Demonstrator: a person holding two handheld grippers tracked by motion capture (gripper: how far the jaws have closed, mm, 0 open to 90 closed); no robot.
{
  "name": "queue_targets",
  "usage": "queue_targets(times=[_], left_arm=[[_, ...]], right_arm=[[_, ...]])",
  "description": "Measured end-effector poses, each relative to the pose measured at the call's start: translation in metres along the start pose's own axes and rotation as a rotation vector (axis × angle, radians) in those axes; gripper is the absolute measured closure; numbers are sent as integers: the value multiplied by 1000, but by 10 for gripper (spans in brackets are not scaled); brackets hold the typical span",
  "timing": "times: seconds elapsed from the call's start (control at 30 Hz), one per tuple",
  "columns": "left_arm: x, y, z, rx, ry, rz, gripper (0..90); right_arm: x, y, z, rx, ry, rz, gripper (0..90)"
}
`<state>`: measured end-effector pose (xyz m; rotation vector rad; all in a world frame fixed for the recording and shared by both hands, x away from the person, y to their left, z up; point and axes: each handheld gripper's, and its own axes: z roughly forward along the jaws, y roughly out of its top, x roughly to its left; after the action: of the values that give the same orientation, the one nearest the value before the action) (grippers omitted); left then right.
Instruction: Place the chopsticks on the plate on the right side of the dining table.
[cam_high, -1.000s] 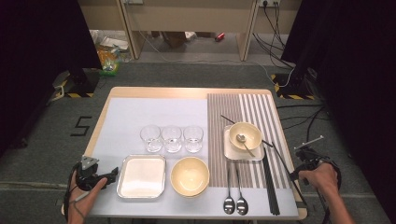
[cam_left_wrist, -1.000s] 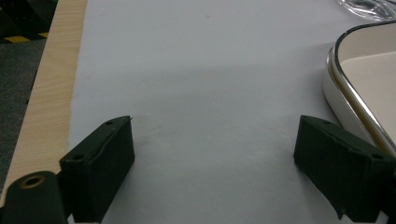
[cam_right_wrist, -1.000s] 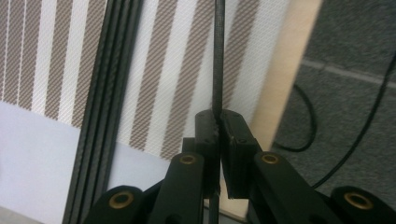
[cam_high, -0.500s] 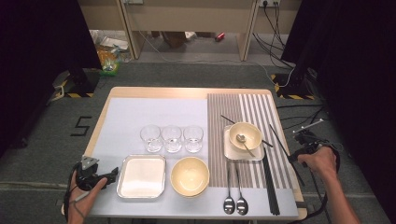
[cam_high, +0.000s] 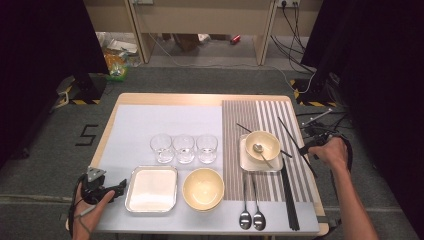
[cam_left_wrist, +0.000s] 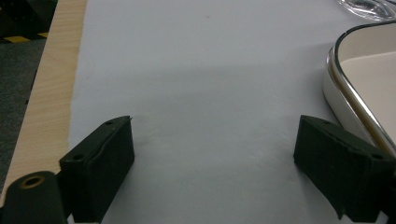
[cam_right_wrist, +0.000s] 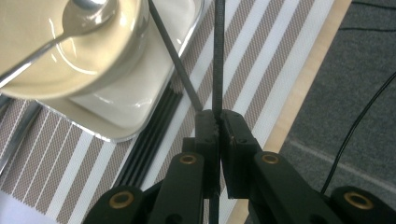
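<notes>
Counter (cam_high: 165, 100): wood top, pale grey mat on left part, striped mat (cam_high: 272, 120) on right part.
Metal tray (cam_high: 151, 189): near front edge, on grey mat, just right of left tongs.
Big bowl (cam_high: 203, 188): cream, just beside tray, right of it.
Square dish (cam_high: 260, 159): on striped mat, w/ small bowl (cam_high: 262, 145) on it; spoon (cam_high: 259, 151) lying in small bowl.
Glasses (cam_high: 184, 148): three in a row, behind tray & big bowl.
Spoons (cam_high: 251, 219): two side by side at front of striped mat.
Left tongs (cam_high: 116, 190): wide apart, nothing between, low over grey mat at front-left; tray rim just beside one side.
Right tongs (cam_right_wrist: 218, 122): closed tight on chopstick (cam_right_wrist: 217, 51), at right edge of striped mat, near square dish.
Chopstick: thin, black, slanting away over stripes; second chopstick (cam_right_wrist: 173, 53) crosses beside it, touching dish rim.
</notes>
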<state>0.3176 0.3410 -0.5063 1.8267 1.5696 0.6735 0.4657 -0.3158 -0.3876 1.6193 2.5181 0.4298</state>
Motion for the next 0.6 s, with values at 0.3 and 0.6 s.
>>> queue_targets(times=[0.3,0.6], left_arm=[[0,0,0,0,0,0,111],[0,0,0,-1,0,-1,111]], right_arm=[[3,25,9,-18,-12,-56,861],[16,51,21,-7,-22,-138,862]])
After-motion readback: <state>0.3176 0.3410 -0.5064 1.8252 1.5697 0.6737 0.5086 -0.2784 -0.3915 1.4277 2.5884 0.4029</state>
